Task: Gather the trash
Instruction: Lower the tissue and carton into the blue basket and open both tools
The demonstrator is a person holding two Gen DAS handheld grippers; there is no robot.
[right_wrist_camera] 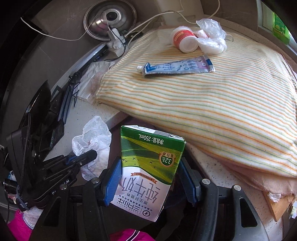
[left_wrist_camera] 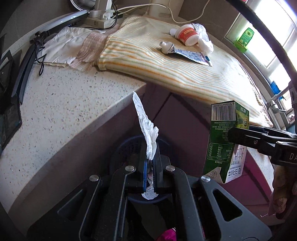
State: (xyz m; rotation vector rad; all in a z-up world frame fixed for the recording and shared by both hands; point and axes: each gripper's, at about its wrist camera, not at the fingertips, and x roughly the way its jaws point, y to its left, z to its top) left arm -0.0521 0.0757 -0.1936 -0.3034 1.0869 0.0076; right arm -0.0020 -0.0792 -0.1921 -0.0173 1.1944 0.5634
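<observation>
My left gripper [left_wrist_camera: 151, 156] is shut on a crumpled white paper [left_wrist_camera: 143, 118] that sticks up past its fingertips. It hangs over a dark blue mesh basket [left_wrist_camera: 124, 148] below the counter edge. My right gripper [right_wrist_camera: 149, 163] grips a green and white milk carton [right_wrist_camera: 148, 157] between its blue pads [right_wrist_camera: 113, 179], beside the left one. In the left wrist view the carton [left_wrist_camera: 222, 148] hangs at the right. A toothpaste tube [right_wrist_camera: 176, 65], a white bottle with a red label [right_wrist_camera: 183, 38] and a crumpled clear plastic bag [right_wrist_camera: 211, 35] lie on the striped cloth [right_wrist_camera: 213, 103].
The speckled counter [left_wrist_camera: 65, 111] carries a power strip [left_wrist_camera: 100, 19] with cables, dark devices [right_wrist_camera: 37, 118] at the left and a metal pot lid [right_wrist_camera: 109, 17]. A green bottle [left_wrist_camera: 245, 39] stands at the window. A wooden board [right_wrist_camera: 278, 205] pokes out under the cloths.
</observation>
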